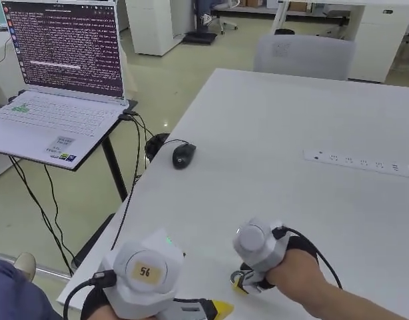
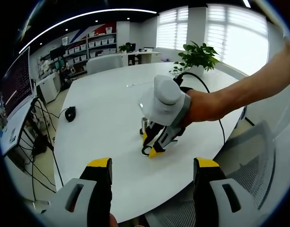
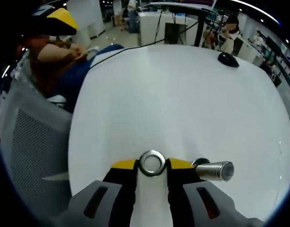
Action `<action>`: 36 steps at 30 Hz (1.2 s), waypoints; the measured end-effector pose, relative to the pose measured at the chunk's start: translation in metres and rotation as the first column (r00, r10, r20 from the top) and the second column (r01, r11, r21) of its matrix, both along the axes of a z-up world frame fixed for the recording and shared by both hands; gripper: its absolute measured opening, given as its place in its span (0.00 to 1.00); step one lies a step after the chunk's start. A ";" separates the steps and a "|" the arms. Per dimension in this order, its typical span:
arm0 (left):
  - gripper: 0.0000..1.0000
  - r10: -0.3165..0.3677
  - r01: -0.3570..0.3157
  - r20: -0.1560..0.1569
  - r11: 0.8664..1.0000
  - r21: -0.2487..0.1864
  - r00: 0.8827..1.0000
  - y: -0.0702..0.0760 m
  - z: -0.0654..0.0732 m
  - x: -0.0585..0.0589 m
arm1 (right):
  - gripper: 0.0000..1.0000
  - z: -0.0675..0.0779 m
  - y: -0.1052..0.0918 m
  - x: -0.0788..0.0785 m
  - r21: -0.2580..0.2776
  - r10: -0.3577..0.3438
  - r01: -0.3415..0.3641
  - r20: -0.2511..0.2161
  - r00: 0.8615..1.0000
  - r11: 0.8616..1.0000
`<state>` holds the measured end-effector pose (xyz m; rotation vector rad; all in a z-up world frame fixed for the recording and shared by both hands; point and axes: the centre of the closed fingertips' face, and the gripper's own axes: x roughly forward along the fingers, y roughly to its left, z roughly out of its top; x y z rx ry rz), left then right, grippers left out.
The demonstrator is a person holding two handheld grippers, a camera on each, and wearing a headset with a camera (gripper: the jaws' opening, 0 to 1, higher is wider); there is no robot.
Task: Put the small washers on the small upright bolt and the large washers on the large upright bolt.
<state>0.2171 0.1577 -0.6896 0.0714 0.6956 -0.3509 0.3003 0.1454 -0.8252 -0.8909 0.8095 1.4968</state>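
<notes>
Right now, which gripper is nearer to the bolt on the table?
Right. The right gripper, shut on a washer, has the bolt just beside its jaw tips. The left gripper is open at the table's near edge, clearly farther from the bolt.

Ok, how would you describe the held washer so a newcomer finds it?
Look at the near edge of the white table. There the right hand-held gripper holds a silver washer between its yellow tips. Unlike the solid silver bolt beside it, it is a flat ring.

A white table (image 1: 291,133) stands in an office with a laptop (image 1: 58,80), grey chair (image 1: 303,57), potted plant (image 2: 197,56) and bright windows (image 2: 230,33).
</notes>
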 end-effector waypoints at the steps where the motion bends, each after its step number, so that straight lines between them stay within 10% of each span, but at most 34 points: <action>1: 0.70 -0.002 0.002 -0.001 1.000 0.001 1.000 -0.001 0.000 0.000 | 0.26 0.000 -0.002 0.000 -0.003 0.004 -0.004 0.003 1.000 1.000; 12: 0.70 -0.025 0.025 0.002 1.000 0.000 1.000 -0.008 0.000 0.005 | 0.25 0.001 -0.049 0.003 -0.014 -0.105 0.105 0.005 0.995 0.994; 19: 0.70 -0.036 0.036 0.005 0.999 -0.006 0.999 -0.013 0.001 0.008 | 0.25 0.003 -0.087 0.009 0.011 -0.367 0.370 -0.101 0.925 0.929; 22: 0.70 -0.043 0.043 0.002 0.999 -0.003 0.999 -0.015 0.000 0.008 | 0.28 0.003 -0.096 0.005 0.010 -0.367 0.371 -0.122 0.922 0.928; 28: 0.70 -0.042 0.042 -0.001 0.999 -0.007 0.999 -0.016 -0.002 0.008 | 0.27 0.003 -0.098 -0.013 0.026 -0.267 0.272 -0.132 0.955 0.962; 36: 0.70 -0.044 0.044 -0.004 0.999 -0.006 0.999 -0.018 -0.003 0.008 | 0.28 0.001 -0.091 -0.002 0.005 -0.036 0.036 -0.011 0.999 0.999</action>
